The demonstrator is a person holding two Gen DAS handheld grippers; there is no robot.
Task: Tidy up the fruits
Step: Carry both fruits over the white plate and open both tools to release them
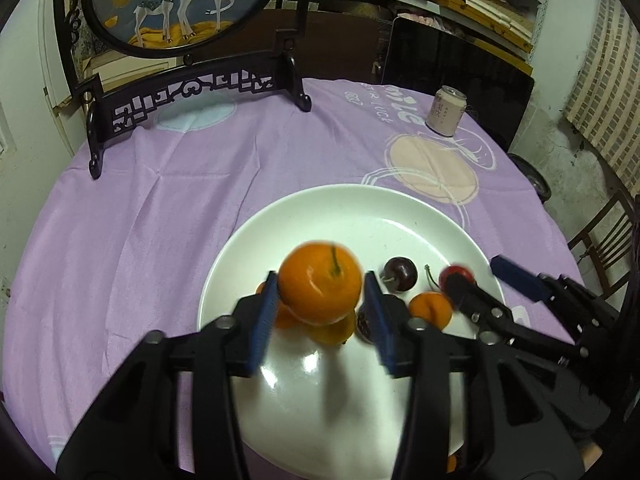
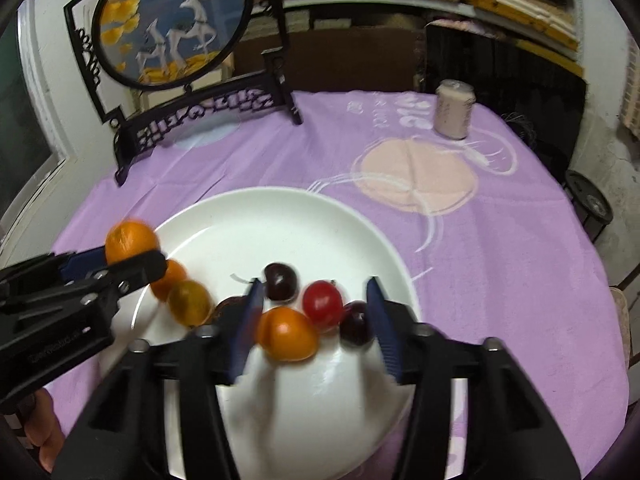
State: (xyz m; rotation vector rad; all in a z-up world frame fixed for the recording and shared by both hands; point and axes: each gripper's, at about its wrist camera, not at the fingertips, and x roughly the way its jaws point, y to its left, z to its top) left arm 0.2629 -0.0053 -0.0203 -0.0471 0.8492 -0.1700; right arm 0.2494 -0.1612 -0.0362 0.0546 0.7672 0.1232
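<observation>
A white plate (image 1: 400, 216) (image 2: 248, 216) lies on the purple cloth and holds small orange fruits, dark cherries and a red cherry. My left gripper (image 1: 320, 304) is shut on an orange fruit (image 1: 320, 288) and holds it above the plate's left side; it shows in the right wrist view (image 2: 130, 240) too. Under it lie two more orange fruits (image 2: 188, 302). My right gripper (image 2: 316, 320) is open, low over the plate, its jaws either side of an orange fruit (image 2: 286, 334), a red cherry (image 2: 322, 304) and a dark cherry (image 2: 354, 322). Another dark cherry (image 2: 280, 280) (image 1: 400, 274) lies just beyond.
A black carved stand with a round deer picture (image 1: 180, 0) (image 2: 172, 28) stands at the table's back left. A drink can (image 1: 446, 110) (image 2: 454, 110) stands at the back right. A dark chair (image 1: 456, 64) is behind the table, shelves beyond it.
</observation>
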